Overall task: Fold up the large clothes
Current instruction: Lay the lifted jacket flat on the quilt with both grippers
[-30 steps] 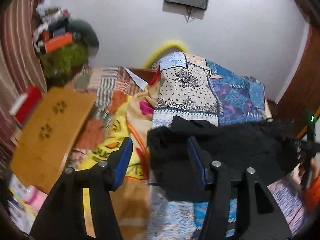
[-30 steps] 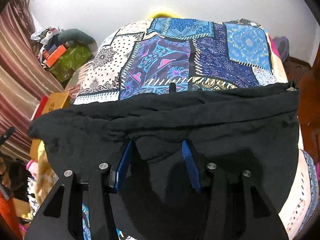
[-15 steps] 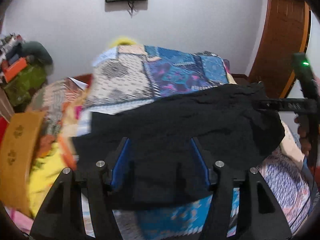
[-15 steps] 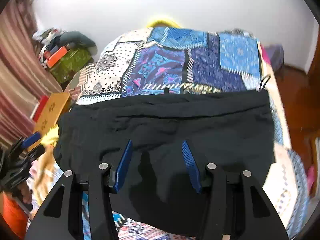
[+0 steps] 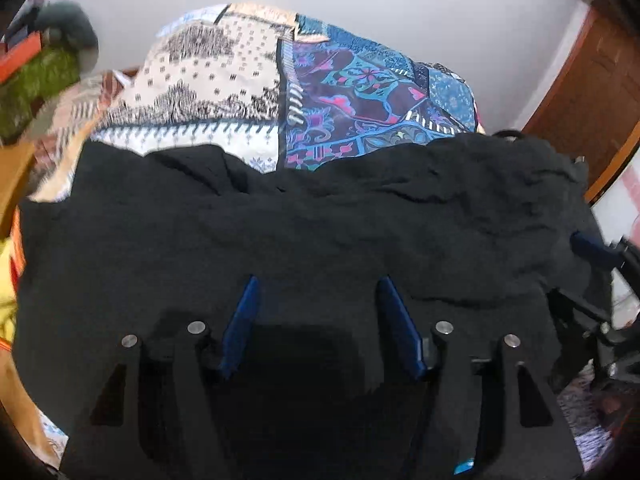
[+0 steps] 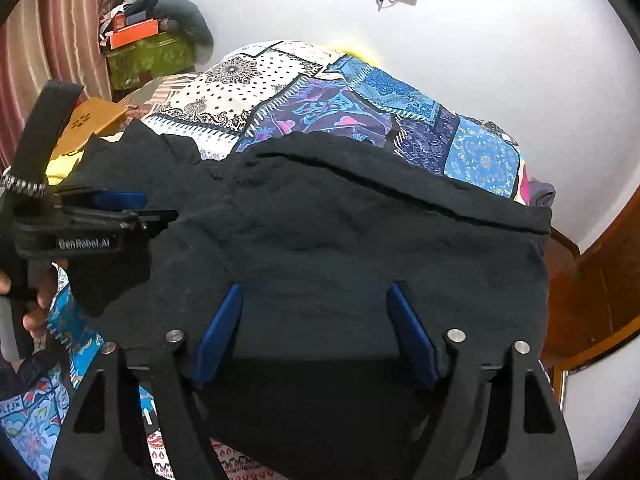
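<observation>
Your left gripper (image 5: 316, 320) swung over onto the black garment (image 5: 320, 232); both grippers' fingers opening, nothing clamped, right gripper (image 6: 316, 328) too; patchwork bed (image 6: 320, 96), white wall (image 6: 480, 40).

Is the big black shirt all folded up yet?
Not yet. The black garment lies doubled over on the patchwork bedspread, so one fold looks done. Both claws, left and right, are opening above it, gripping nothing. It's wide and wrinkly; more folds remain.

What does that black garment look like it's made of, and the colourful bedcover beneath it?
The black garment looks like soft matte knit, probably cotton: it slumps in dull wrinkles without shine. The bedcover looks like thin printed woven cloth, patchwork-patterned and lying smooth; the exact fibre can't be told.
</observation>
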A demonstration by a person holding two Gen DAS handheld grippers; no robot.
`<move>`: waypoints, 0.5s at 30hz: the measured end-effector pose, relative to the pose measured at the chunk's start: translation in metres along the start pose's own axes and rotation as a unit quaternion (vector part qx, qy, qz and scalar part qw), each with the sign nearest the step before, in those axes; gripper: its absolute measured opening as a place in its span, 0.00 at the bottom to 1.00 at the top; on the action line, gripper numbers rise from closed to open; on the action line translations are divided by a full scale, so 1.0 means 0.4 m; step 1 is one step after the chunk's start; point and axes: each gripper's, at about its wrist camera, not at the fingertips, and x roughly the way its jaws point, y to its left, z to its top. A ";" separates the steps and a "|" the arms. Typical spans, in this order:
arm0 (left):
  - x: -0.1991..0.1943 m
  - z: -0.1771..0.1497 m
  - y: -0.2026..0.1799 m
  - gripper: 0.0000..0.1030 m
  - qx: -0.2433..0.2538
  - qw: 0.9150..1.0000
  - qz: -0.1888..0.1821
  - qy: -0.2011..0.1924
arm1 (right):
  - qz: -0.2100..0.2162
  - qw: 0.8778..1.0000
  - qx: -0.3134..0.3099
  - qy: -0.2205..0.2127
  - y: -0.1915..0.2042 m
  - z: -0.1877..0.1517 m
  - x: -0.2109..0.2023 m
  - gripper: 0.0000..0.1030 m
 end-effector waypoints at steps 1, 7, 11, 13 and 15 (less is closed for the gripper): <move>-0.004 -0.004 -0.005 0.62 0.004 1.000 0.006 -0.002 | 0.000 1.000 0.000 0.000 0.000 0.000 -0.001 0.71; -0.034 -0.019 0.015 0.62 -0.011 1.000 0.004 0.009 | 0.014 1.000 0.008 0.022 0.003 -0.007 -0.021 0.71; -0.076 -0.049 0.035 0.62 -0.022 1.000 0.007 0.002 | 0.032 0.999 0.023 0.036 0.003 -0.021 -0.043 0.71; -0.106 -0.068 0.053 0.62 -0.033 0.999 0.012 0.001 | 0.033 0.998 0.026 0.036 0.003 -0.026 -0.054 0.71; -0.136 -0.086 0.077 0.62 -0.046 0.999 0.019 -0.002 | 0.037 0.998 0.032 0.036 0.003 -0.030 -0.068 0.71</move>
